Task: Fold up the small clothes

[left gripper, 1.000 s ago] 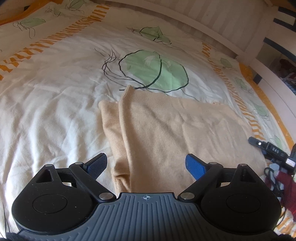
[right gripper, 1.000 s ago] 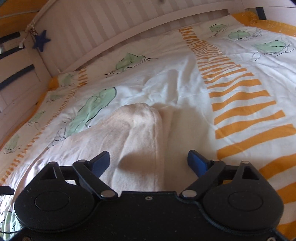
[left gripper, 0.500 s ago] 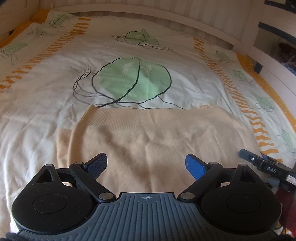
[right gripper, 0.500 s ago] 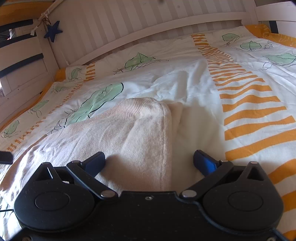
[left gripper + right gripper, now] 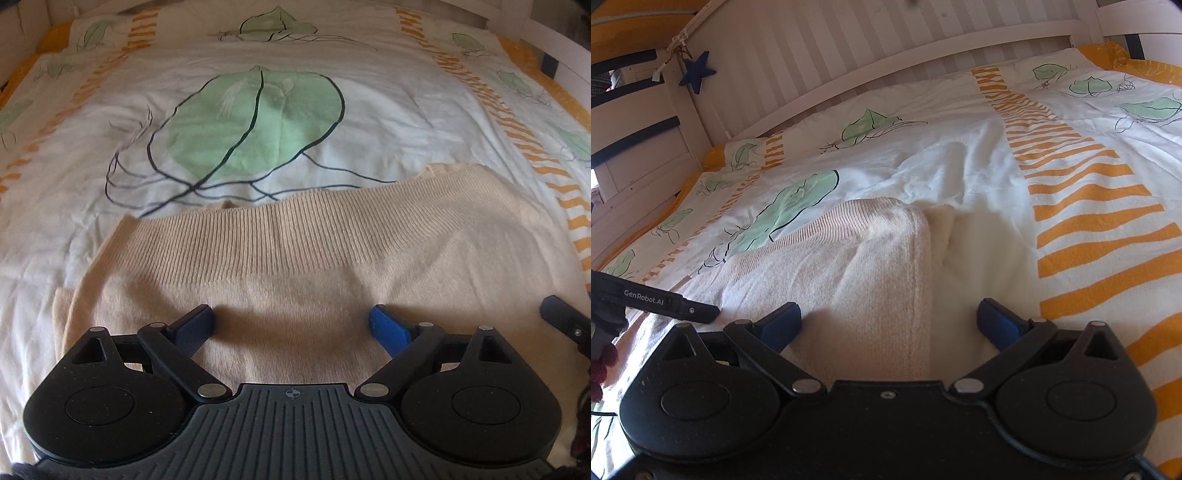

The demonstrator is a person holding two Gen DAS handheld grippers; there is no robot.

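The beige knit (image 5: 295, 266) lies flat on the bed (image 5: 258, 74), its ribbed hem at the far edge and its sides already turned in, so the side edges look doubled. The left tongs (image 5: 291, 326) hover low over the near middle of the knit, jaws spread wide and holding nothing. The right tongs (image 5: 888, 319) are spread too and empty, straddling the knit's (image 5: 849, 266) right folded edge, one finger over cloth and one over the bare bed (image 5: 1071, 221).

The step in hand looks like taking the near edge to fold it toward the hem. To do it well, each pair should pinch all layers at a near corner, since a shallow bite would lift only the top layer. Both should lift together, carry level, and line up the edges before letting go.
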